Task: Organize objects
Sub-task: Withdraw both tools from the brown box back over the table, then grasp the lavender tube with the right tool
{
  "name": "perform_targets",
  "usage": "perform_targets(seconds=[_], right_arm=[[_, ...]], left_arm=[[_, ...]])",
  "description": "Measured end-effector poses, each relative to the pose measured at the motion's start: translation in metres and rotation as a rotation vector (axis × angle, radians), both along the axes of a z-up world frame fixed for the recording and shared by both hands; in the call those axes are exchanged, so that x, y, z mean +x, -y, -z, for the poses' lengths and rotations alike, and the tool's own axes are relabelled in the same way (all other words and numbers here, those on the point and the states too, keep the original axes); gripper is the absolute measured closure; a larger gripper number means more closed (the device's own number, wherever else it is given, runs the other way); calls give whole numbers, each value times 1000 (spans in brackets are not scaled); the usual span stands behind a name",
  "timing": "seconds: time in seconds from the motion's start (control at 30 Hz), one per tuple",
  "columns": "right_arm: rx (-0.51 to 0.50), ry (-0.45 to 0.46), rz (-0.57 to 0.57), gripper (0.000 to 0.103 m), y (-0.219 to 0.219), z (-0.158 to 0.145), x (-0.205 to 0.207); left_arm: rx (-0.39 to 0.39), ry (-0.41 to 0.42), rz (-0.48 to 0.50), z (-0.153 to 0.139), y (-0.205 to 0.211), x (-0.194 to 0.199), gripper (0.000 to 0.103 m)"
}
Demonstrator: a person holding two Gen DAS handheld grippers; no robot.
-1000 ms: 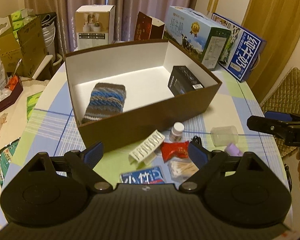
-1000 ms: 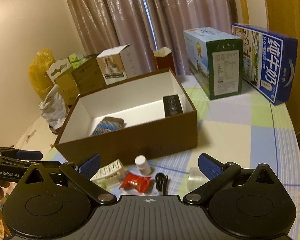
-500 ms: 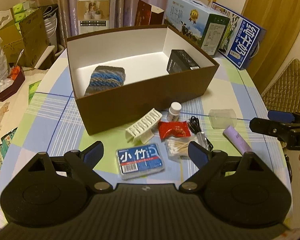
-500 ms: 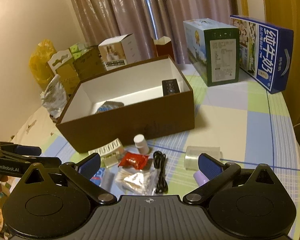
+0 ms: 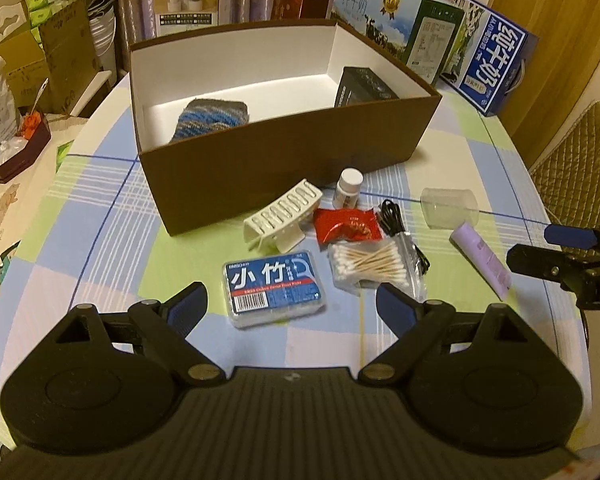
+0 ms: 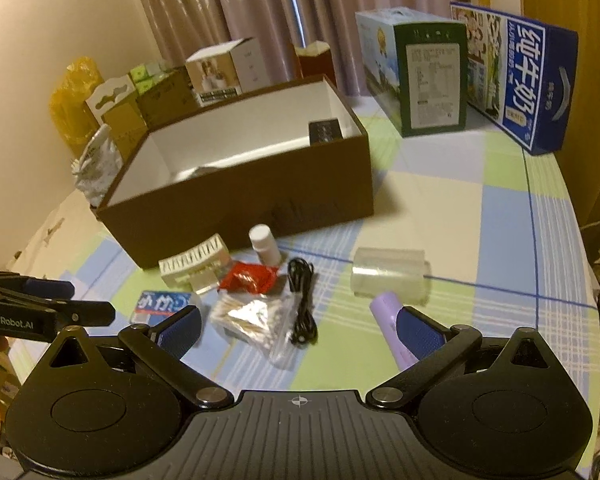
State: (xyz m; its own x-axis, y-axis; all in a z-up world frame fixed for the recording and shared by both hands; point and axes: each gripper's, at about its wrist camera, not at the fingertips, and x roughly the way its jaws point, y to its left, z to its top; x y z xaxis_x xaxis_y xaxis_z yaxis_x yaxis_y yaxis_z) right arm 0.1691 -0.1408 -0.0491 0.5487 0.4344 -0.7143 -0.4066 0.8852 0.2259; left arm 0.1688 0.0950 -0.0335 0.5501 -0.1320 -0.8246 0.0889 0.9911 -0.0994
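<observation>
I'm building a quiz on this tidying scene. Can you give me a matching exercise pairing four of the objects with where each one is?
Things:
1. knitted pouch
2. black box
3. white pill bottle
4. blue floss pick box

Places:
A. on the tablecloth, closest to the open left claw
B. inside the brown box, at its left end in the left wrist view
C. standing just outside the brown box's front wall
D. inside the brown box, at its right end in the left wrist view

Pairs: 1-B, 2-D, 3-C, 4-A
</observation>
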Motion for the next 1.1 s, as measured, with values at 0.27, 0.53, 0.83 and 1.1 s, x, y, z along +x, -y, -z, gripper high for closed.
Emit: perform_targets(seconds=[0.27,0.53,0.83,1.1], right_arm=[[-19,-27,20,2,11,12,-1],[-59,-18,40,5,19,27,4],[-111,-26,27,33,30,50,15],[-153,-20,38,42,40,71,33]], left_arm=[[8,-24,-4,10,2,0,14],[11,-40,-14,22,3,3,14],[14,-56,-30,35,-1,9,14],[12,-66,-40,48,-5,14,14]])
